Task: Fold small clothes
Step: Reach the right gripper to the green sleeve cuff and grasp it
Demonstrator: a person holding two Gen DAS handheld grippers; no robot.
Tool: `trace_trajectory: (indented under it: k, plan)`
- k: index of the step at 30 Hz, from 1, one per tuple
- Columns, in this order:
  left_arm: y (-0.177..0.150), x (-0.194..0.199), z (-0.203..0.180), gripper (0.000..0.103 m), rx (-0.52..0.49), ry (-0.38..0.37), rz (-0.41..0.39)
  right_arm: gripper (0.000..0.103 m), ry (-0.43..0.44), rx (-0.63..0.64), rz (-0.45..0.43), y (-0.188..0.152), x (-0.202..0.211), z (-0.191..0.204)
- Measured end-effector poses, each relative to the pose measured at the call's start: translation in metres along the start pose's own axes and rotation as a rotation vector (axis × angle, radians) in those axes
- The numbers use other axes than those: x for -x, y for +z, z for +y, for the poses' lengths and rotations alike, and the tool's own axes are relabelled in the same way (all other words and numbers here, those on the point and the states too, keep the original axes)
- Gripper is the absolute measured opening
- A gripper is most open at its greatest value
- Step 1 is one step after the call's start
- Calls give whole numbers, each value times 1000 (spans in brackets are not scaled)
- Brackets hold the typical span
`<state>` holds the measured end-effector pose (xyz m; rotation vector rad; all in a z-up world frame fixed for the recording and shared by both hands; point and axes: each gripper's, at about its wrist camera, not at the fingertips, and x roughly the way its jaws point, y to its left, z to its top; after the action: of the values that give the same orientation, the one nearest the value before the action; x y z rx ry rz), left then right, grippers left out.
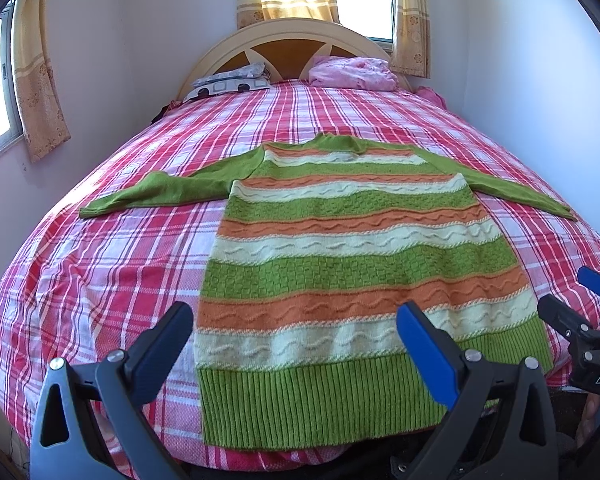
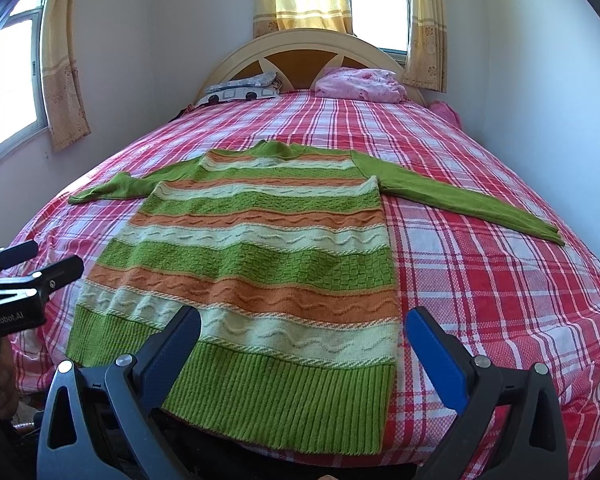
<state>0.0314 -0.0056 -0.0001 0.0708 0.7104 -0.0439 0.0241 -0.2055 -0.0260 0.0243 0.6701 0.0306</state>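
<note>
Striped green, orange and cream knitted sweater [image 1: 340, 264] lies flat on the red plaid bed [image 1: 100, 264], hem nearest; both grippers, left [image 1: 296, 336] and right [image 2: 304, 340], gape empty, and pinching bedsheet with loose knit could drag both.

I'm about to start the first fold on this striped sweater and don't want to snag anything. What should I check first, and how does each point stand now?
1. Sweater lies flat on the bed, body smooth: ok.
2. Both sleeves spread out to the sides, not tucked under: left sleeve ok, right sleeve ok.
3. Left gripper open and empty, above the hem: ok.
4. Right gripper open and empty, above the hem: ok.
5. Hem hangs at the bed's near edge; whether it droops over: cannot tell.
6. Pillows at the headboard are well away from the sweater: ok.
</note>
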Motion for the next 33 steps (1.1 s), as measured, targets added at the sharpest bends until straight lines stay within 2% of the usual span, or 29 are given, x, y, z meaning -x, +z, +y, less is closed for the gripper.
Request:
trace_trajectory:
  k: [12,17,22,30,33]
  plan:
    - [53,-57,12,103,-39,89,-40,102,-129,-48,80,35,-63,-79]
    - [71,-95,10,103,-50,82,5,102,-136,-115,122,47,-92,-124]
    - [88,-131,10,103,-41,106,17,102,-160,-287,134,60,-114,-195]
    - [114,-178,9,103,-7,157,-32,102,-237,-624,94,64,-122,-309]
    - [119,-193,8,103,0,150,-14,102,-210,-755,68,59,-121,-346]
